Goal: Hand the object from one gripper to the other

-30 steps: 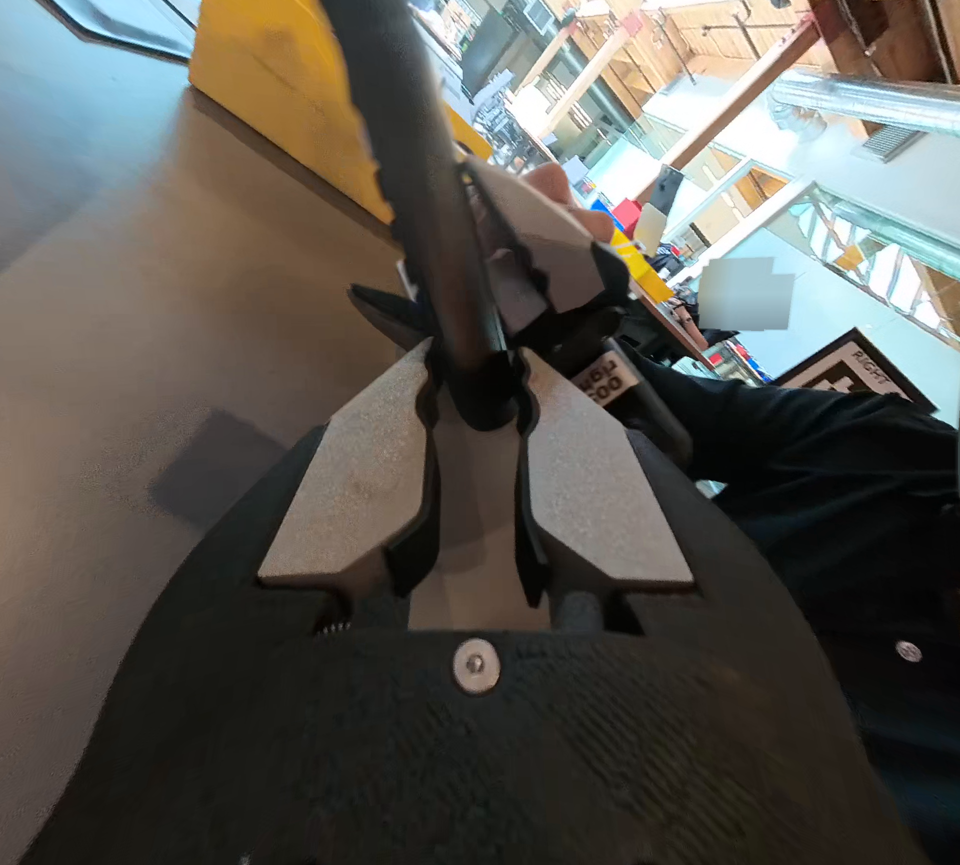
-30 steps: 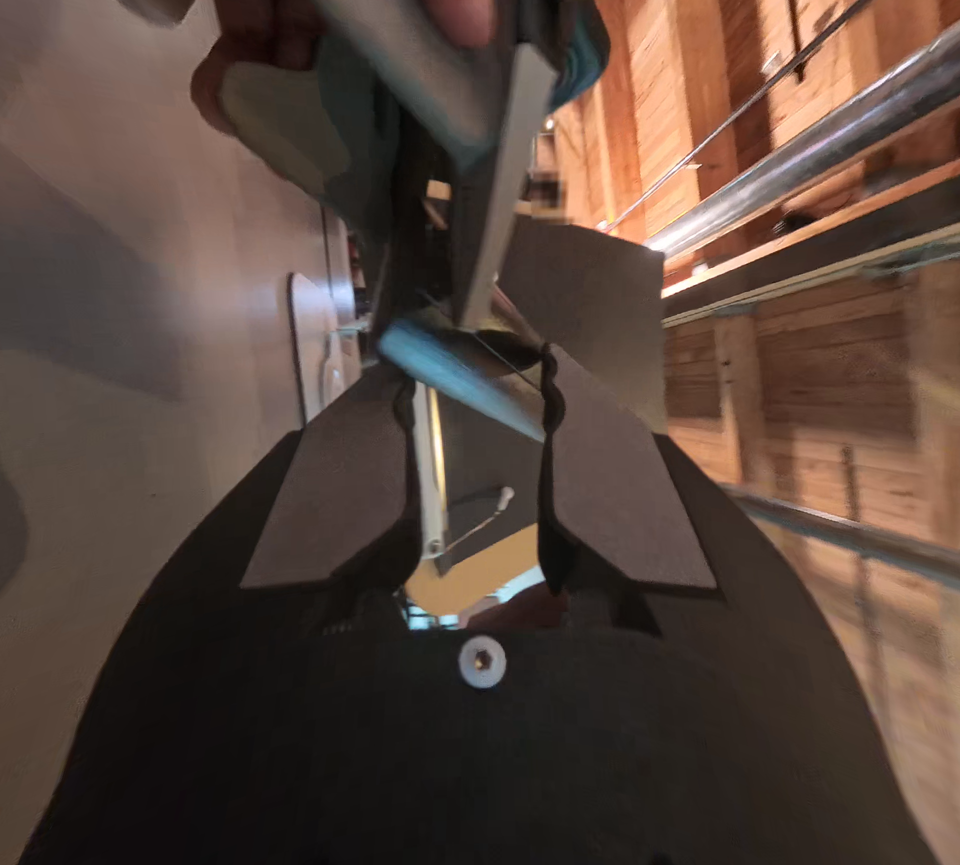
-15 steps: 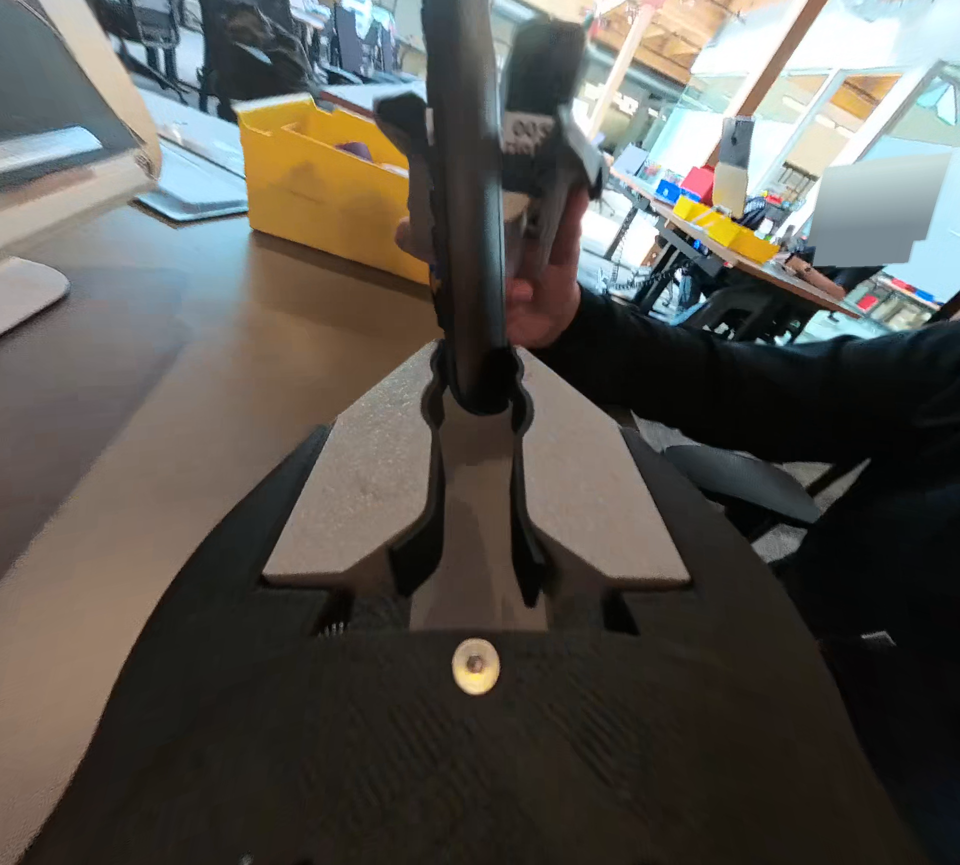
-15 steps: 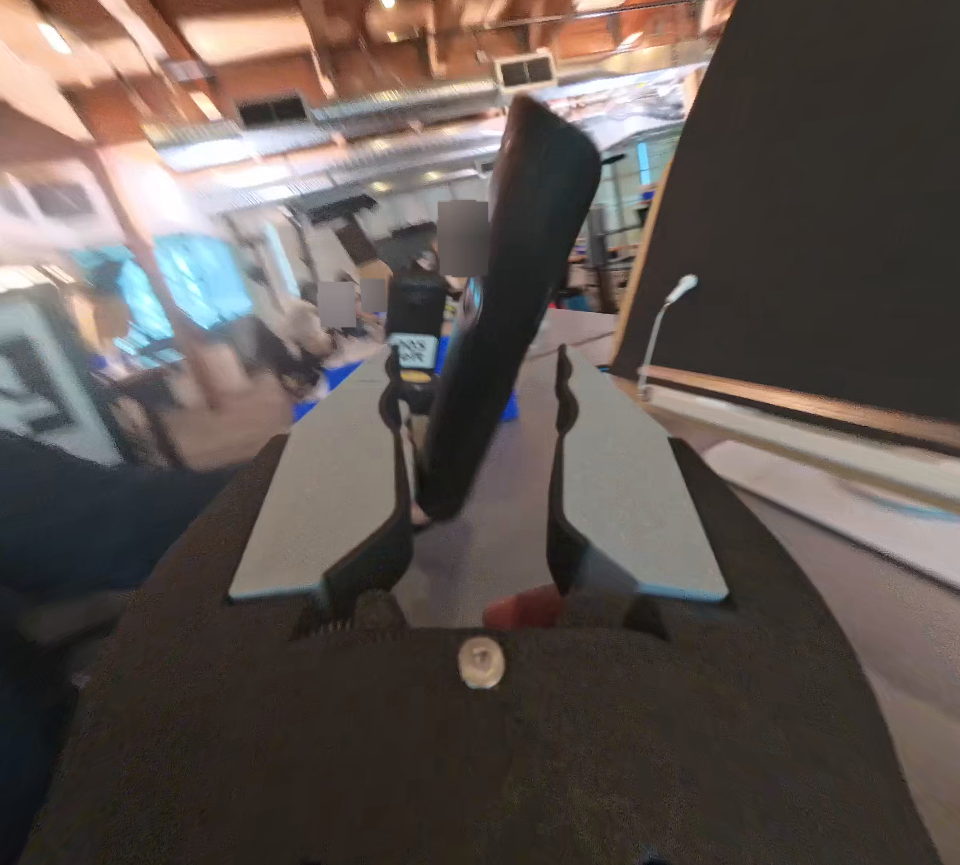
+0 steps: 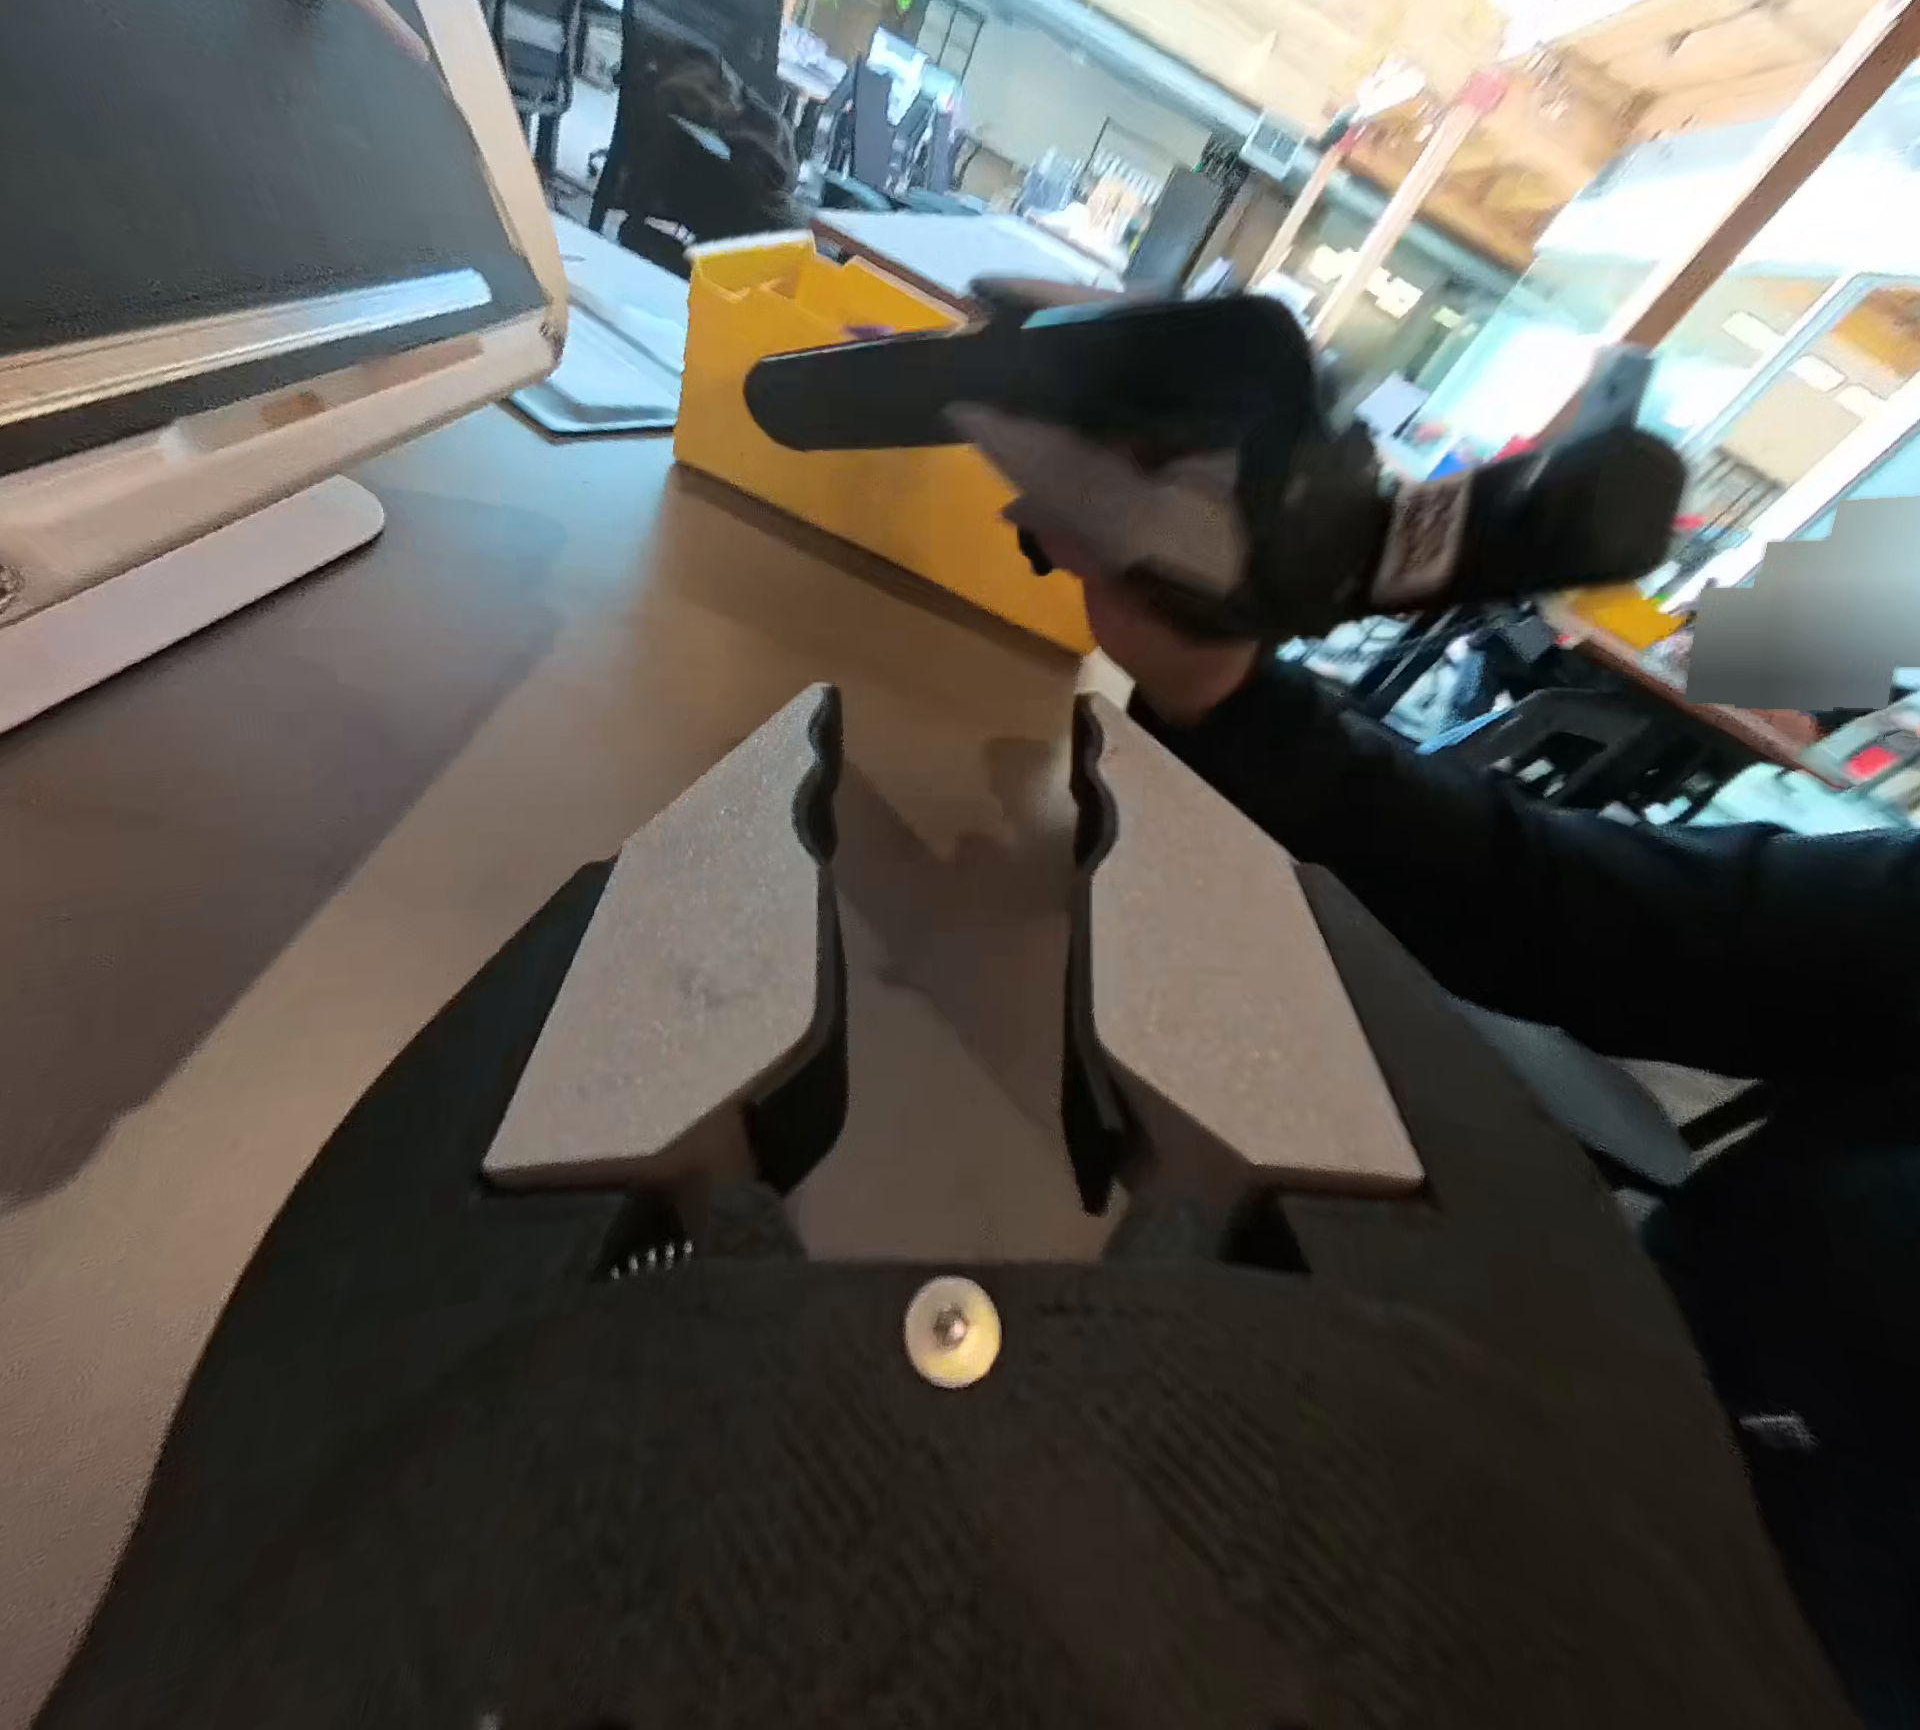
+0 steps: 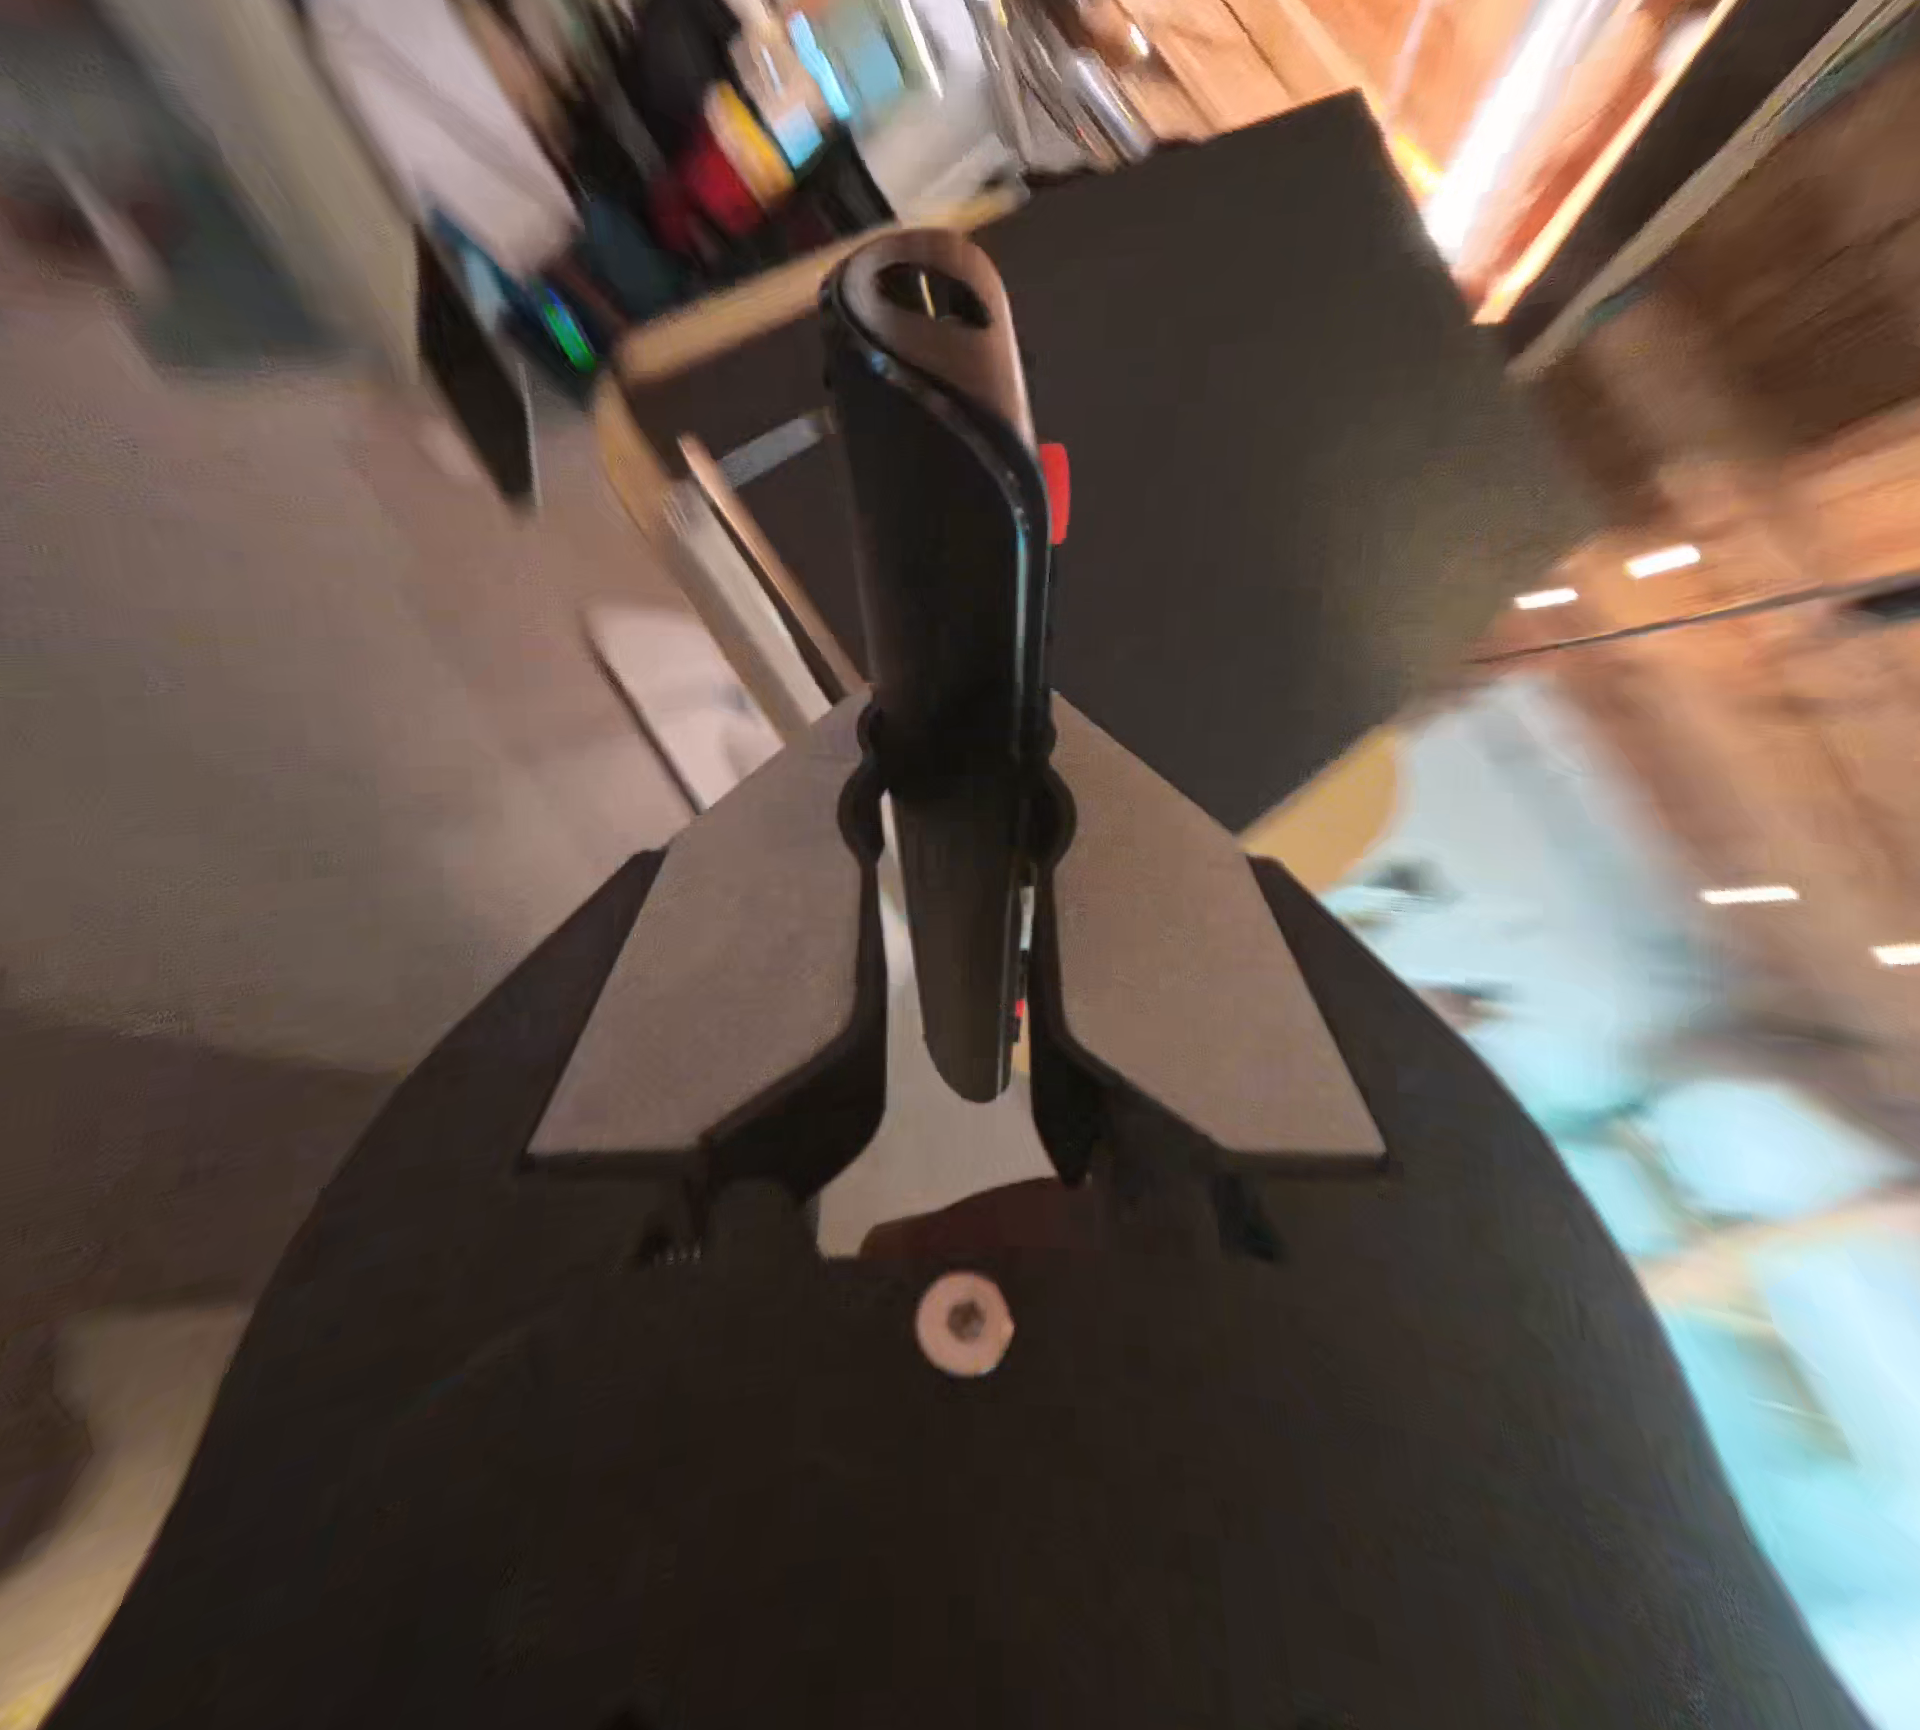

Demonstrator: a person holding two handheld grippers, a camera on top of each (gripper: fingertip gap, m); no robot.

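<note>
The left claw [image 5: 954, 781] is open, with nothing between its two grey fingers [image 5: 707, 953]. It hovers low over a brown bench [image 5: 436, 745]. Through the gap between the fingers, bare bench shows.

Farther off in the left wrist view, the right claw [image 5: 1132, 496] grips a long black object [image 5: 935, 397]. The object points left, roughly level, in front of a yellow bin [image 5: 831, 475] that stands on the bench. A hand in a dark sleeve [image 5: 1507, 880] holds this claw from below.

At the far left of the bench stands a monitor [image 5: 208, 122] with a dark screen and a pale foot.

In the right wrist view, the right claw [image 6: 956, 750] is closed on the object [image 6: 935, 537], pinching it near its lower half. The object stands up between the fingertips, its lower end reaching back between the fingers. It is slim and black, with a hole at its top end and a small red part [image 6: 1052, 491] on its right edge. The background here is heavily blurred.
</note>
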